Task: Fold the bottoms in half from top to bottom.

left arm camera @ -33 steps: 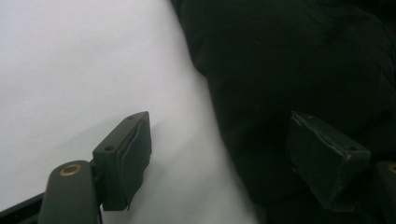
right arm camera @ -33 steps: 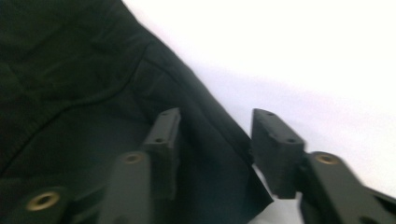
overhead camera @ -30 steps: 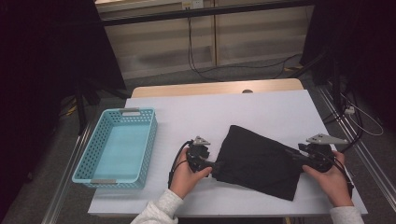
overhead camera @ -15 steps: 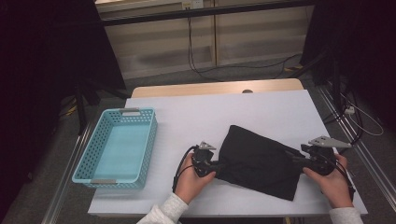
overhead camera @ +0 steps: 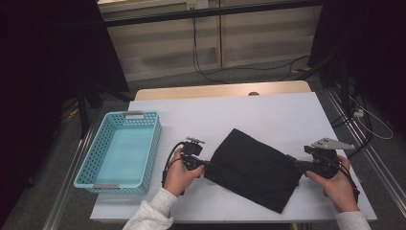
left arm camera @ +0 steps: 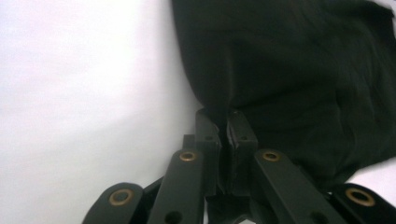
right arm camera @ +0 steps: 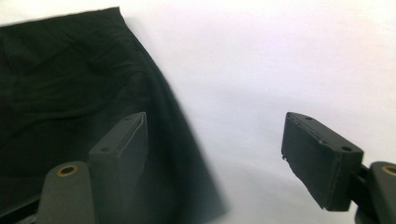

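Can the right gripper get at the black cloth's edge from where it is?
Probably yes: the right gripper has just been opening, and the black cloth edge lies between its jaws, unobstructed.

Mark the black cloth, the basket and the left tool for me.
black cloth (overhead camera: 253,167), high view, middle of the fabric.
basket (overhead camera: 154,143), high view, right rim.
left tool (left arm camera: 225,123), left gripper view, between its fingertips.

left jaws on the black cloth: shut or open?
Shut. In the left gripper view the left gripper has just closed, jaws pinching the edge of the black cloth between them.
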